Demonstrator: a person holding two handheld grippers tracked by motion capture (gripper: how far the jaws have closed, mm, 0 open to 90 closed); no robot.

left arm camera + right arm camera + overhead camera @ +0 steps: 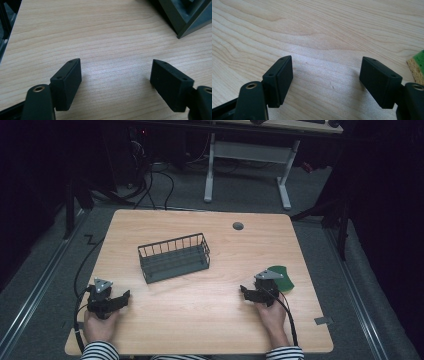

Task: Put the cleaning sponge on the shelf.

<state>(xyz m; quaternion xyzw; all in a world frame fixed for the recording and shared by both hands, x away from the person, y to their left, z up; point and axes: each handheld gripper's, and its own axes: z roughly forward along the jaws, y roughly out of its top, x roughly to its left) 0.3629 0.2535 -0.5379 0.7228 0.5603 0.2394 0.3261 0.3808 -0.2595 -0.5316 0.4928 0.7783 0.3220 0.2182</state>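
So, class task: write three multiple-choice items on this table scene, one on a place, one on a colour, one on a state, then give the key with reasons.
1. Where does the wire basket stand?
A. mid-table
B. on the floor
C. in a hand

2. What colour is the top of the sponge?
A. red
B. green
C. white

3. How are the left gripper and the right gripper?
A. both open
B. both shut
C. one holds the sponge

Key: 1 A, it sits on the table between the grippers; 2 B, its top shows green; 3 A, bare wood shows between each pair of jaws.
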